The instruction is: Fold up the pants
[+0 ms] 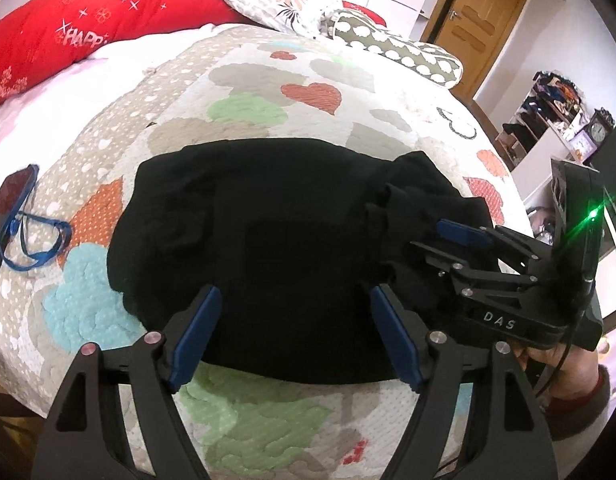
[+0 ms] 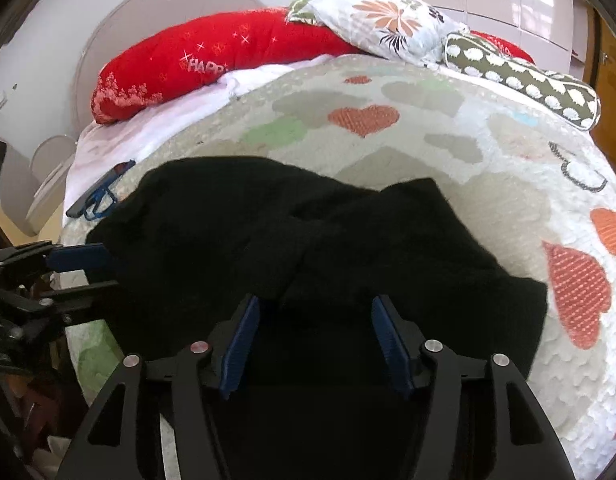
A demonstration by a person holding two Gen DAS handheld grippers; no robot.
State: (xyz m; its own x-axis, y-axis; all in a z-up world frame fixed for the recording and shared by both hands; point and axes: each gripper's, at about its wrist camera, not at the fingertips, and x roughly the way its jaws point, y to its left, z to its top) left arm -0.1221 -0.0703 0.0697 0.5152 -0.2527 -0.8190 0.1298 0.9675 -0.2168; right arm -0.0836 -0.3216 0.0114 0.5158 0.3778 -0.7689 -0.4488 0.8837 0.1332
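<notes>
Black pants (image 1: 268, 220) lie in a folded, slightly rumpled bundle on the heart-patterned bedspread (image 1: 308, 92). In the left wrist view my left gripper (image 1: 296, 292) is open, its blue pads wide apart over the bundle's near edge and gripping nothing. My right gripper (image 1: 432, 242) comes in from the right over the raised fold at that end, held by a hand (image 1: 556, 368). From the right wrist view, the right gripper (image 2: 315, 302) is open above the pants (image 2: 308, 232), with dark cloth below and between the fingers but not pinched. The left gripper (image 2: 96, 270) shows at the left edge.
A phone on a blue lanyard (image 1: 12, 216) lies left of the pants. A red pillow (image 2: 212, 64), a floral pillow (image 2: 380, 20) and a dotted bolster (image 2: 528, 80) line the head of the bed. A wooden door (image 1: 480, 20) and a shelf with a clock (image 1: 596, 132) stand to the right.
</notes>
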